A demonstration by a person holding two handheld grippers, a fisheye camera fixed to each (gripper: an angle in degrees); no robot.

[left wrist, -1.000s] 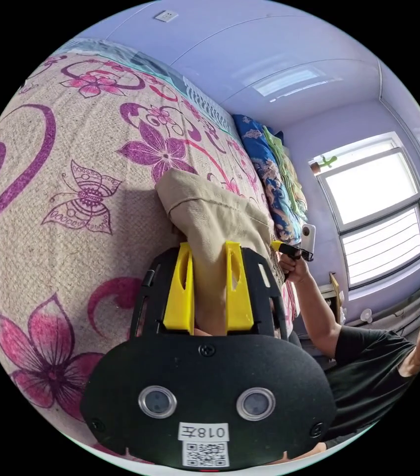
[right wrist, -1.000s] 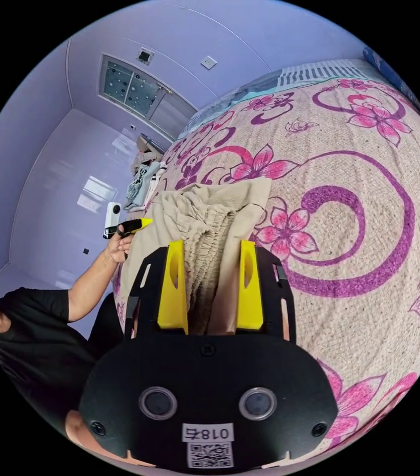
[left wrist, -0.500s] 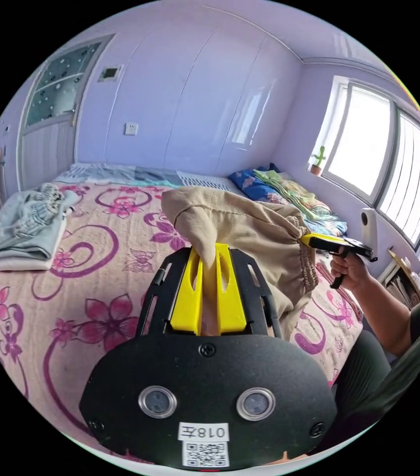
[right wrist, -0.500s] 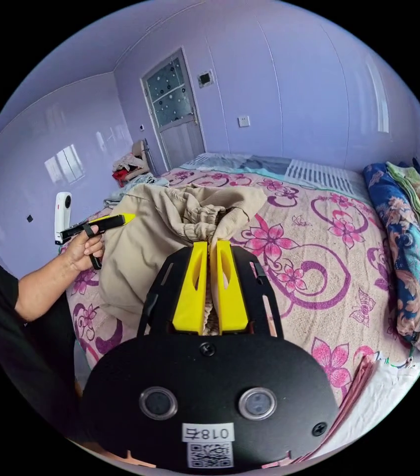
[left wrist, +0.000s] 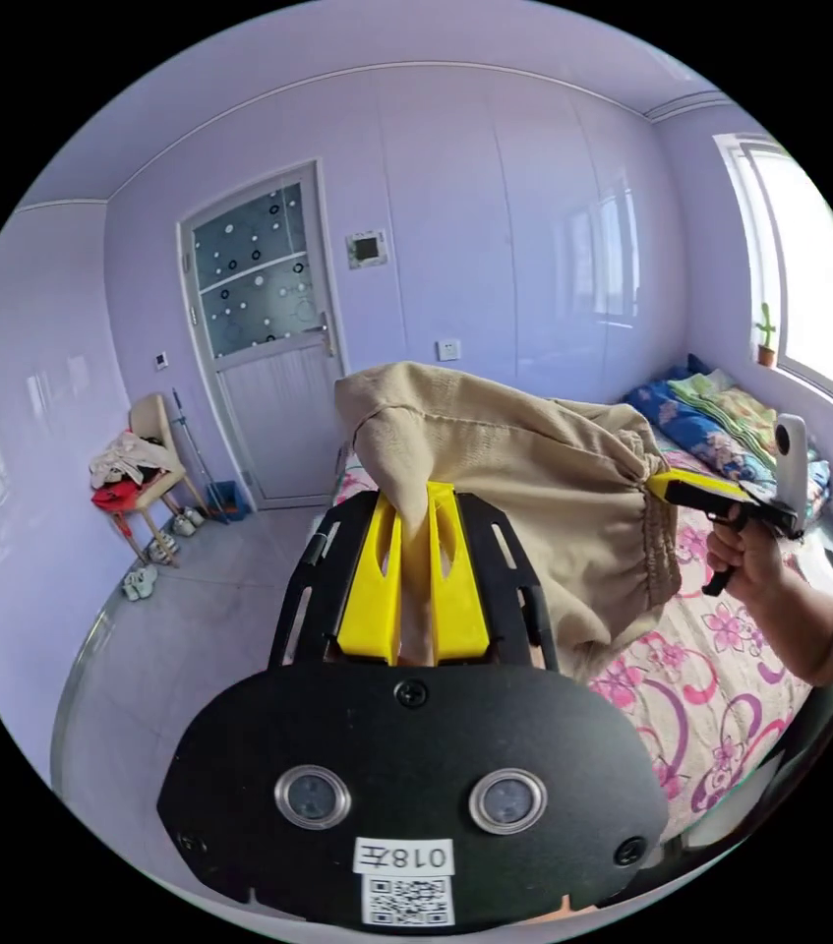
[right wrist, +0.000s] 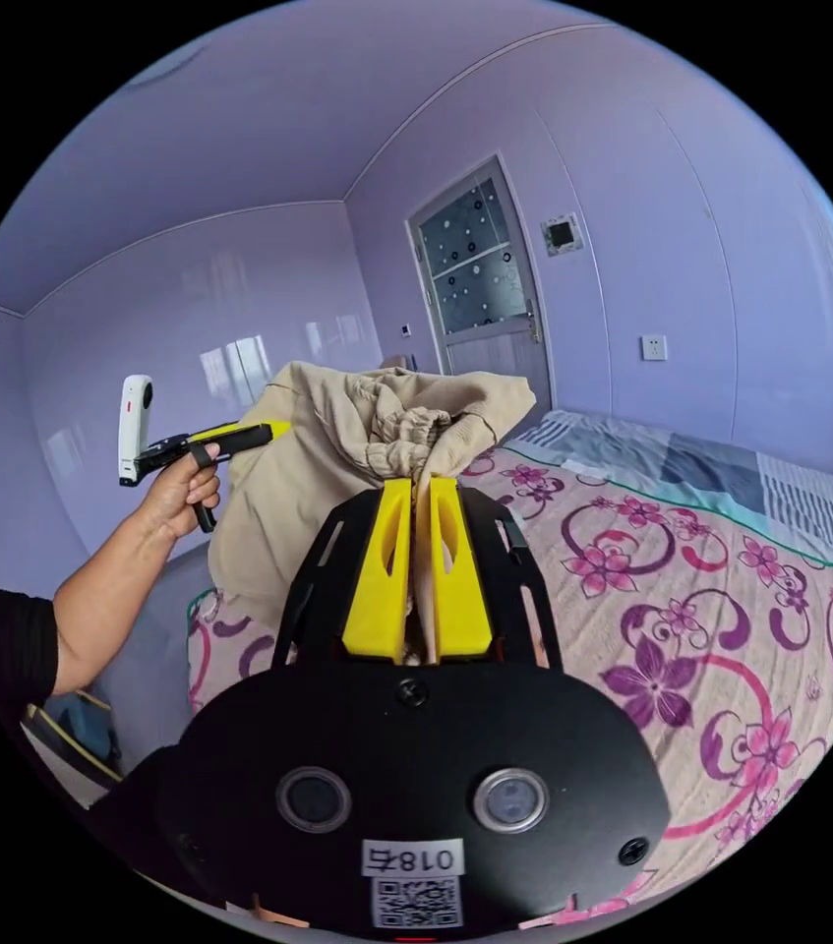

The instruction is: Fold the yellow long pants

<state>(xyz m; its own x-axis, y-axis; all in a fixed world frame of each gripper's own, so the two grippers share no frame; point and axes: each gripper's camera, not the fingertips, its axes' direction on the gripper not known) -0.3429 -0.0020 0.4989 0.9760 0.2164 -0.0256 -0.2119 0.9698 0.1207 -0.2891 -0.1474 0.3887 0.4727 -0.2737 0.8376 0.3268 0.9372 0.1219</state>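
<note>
Two grippers share one garment. Left gripper [left wrist: 414, 511]: its yellow jaws stand nearly closed, with a corner of the beige-yellow long pants [left wrist: 524, 482] pinched between them. Right gripper [right wrist: 416, 501]: its jaws are likewise drawn almost together, clamping the gathered elastic waistband [right wrist: 398, 433]. Outward from both tools, the pants hang in the air above the near edge of the bed [right wrist: 731, 610]; their lowest folds drop out of sight behind the grippers, so contact with the flowered cover cannot be told. The band runs roughly level from one grip to the other, which sets its long axis across the person's front, left to right; the legs presumably hang below, hidden. In the left gripper view the right gripper's yellow tip [left wrist: 686, 484] meets the gathered end of the cloth at far right, a hand [left wrist: 745, 560] behind it. Neither hand is clearly nearer the bed. Judged next step: lower the pants flat onto the cover, keeping the waistband stretched. Beyond stand a door [left wrist: 259, 334] and a chair [left wrist: 146, 462].
</note>
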